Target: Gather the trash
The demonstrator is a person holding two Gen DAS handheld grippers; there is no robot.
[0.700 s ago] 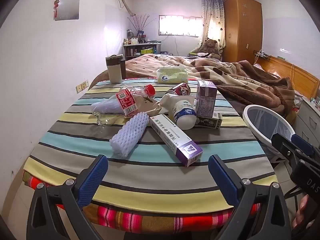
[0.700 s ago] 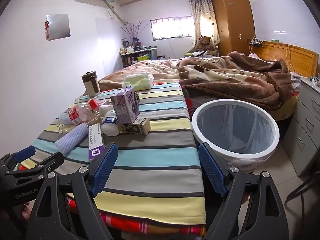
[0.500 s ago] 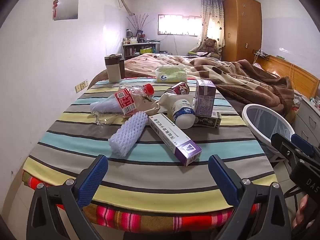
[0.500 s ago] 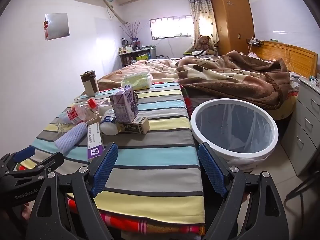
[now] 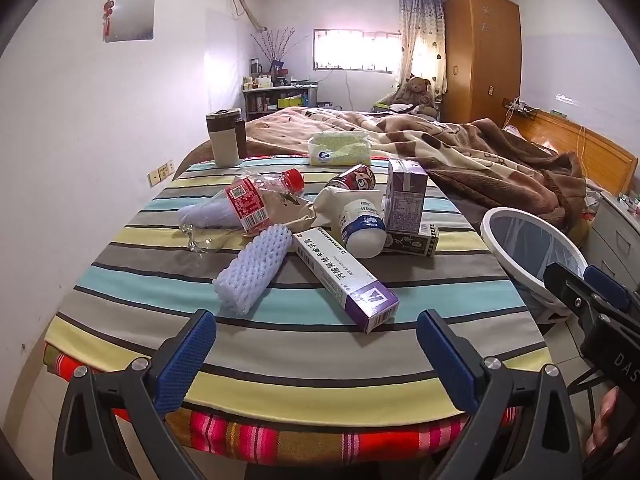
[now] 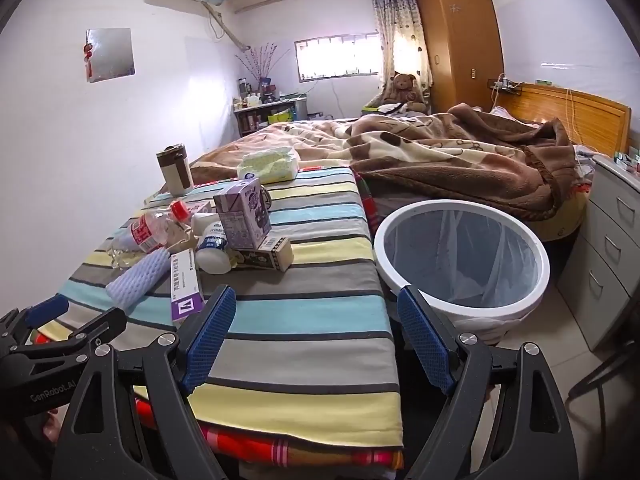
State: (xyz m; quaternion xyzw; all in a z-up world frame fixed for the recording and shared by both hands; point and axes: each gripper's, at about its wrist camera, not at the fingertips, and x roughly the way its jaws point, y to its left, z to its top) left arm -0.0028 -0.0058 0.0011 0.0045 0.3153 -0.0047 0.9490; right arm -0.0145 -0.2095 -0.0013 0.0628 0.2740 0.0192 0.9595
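Trash lies in a heap on the striped table (image 5: 280, 344): a long white and purple medicine box (image 5: 344, 276), a white foam net sleeve (image 5: 254, 268), a crushed clear bottle with a red cap (image 5: 248, 204), a white jar (image 5: 362, 224), a purple carton (image 5: 404, 196), a small dark box (image 5: 412, 242) and a red can (image 5: 354, 178). A white trash bin (image 6: 460, 264) with a clear liner stands on the floor right of the table. My left gripper (image 5: 316, 356) is open and empty near the table's front edge. My right gripper (image 6: 316, 340) is open and empty over the table's right front corner.
A brown and beige cup (image 5: 224, 138) and a pack of tissues (image 5: 340, 148) sit at the table's far end. A bed with a brown blanket (image 6: 460, 160) lies behind. Grey drawers (image 6: 612, 248) stand at the right.
Both views have shifted slightly; the trash pile sits a little lower and closer in the frames. Nothing on the table has moved and both grippers stay open.
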